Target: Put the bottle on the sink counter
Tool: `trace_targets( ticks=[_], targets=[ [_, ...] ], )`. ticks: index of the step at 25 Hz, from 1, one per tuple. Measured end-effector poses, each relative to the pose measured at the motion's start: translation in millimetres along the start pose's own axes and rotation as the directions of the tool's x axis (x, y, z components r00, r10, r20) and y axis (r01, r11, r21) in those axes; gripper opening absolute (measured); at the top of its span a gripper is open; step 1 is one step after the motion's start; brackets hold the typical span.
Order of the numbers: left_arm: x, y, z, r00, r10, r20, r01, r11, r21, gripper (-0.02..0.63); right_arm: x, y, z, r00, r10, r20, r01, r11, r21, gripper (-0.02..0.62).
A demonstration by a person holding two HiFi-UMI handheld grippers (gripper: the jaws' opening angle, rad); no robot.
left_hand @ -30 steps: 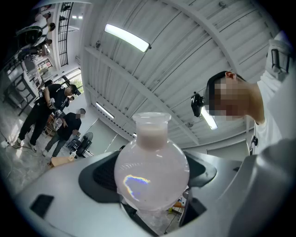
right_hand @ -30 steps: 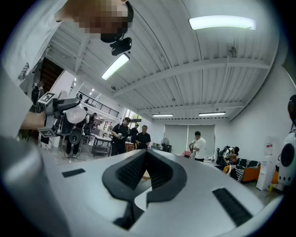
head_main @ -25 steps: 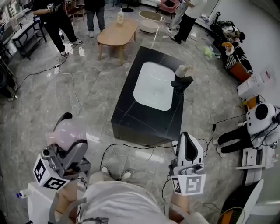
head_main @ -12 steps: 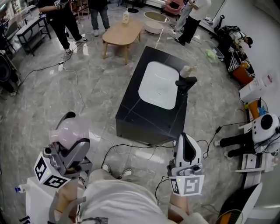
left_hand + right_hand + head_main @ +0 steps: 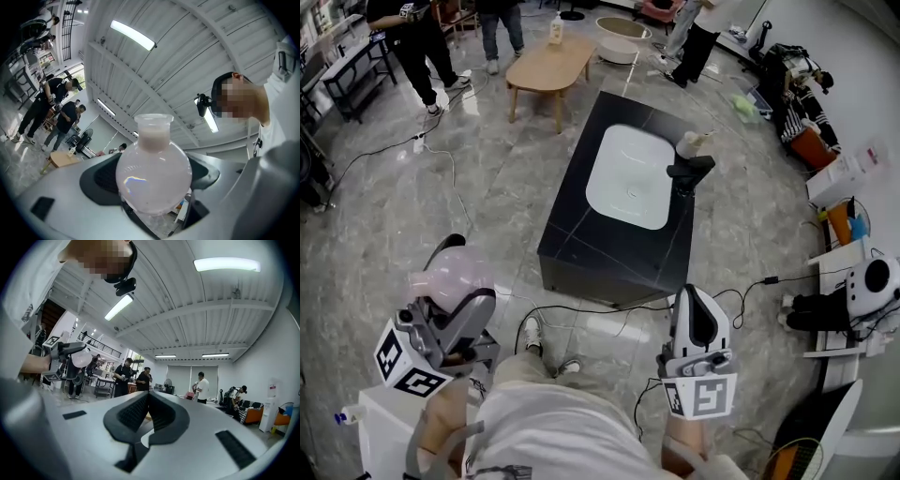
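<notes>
Before sink counter [image 5: 581,246] lie cables [image 5: 598,313]; left tongs [image 5: 467,302] grip bottle [image 5: 450,274], right tongs [image 5: 699,298] closed.

I can't read any words, brand names or numbers anywhere from here. The only markings I can make out are the bold black-and-white square patterns on the left marker cube [image 5: 401,367], behind my left claw [image 5: 464,305], and on the right marker cube [image 5: 703,396], behind my right claw [image 5: 696,300]. They are coded squares, not letters or digits.
</notes>
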State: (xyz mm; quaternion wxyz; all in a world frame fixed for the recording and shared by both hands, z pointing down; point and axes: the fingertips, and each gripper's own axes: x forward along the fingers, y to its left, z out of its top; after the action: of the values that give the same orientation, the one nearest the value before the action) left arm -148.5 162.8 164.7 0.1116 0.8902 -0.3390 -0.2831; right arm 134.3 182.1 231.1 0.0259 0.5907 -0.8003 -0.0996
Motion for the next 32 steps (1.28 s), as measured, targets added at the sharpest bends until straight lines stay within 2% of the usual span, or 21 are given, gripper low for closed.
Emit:
trace_targets(
  ticks=[9,16,26,32],
  targets=[
    [50.1,76.0,-0.8,0.996,-0.071,-0.045,0.070,0.997,-0.028,0.403,83.7,1.0,-7.9,0.998,-0.040,-0.048,0.038,0.999,-0.032,0.011],
    [99.8,150.2,-6.1,0.985,-0.147,-0.087,0.137,0.984,-0.110,0.403,164.9,5.5,-13.7,0.992,-0.092,-0.083,0.089,0.995,-0.036,0.011],
    [109.8,172.3,-26.9,0.970,-0.228,-0.086,0.213,0.964,-0.159,0.403,167.2,8.4,-23.3,0.983,-0.170,-0.074,0.164,0.984,-0.075,0.011],
    [163.2,169.0,-45.4,0.976,-0.185,-0.113,0.167,0.975,-0.146,0.403,203.7,-39.6,-25.6,0.992,-0.104,-0.076,0.100,0.994,-0.054,0.011]
  ],
)
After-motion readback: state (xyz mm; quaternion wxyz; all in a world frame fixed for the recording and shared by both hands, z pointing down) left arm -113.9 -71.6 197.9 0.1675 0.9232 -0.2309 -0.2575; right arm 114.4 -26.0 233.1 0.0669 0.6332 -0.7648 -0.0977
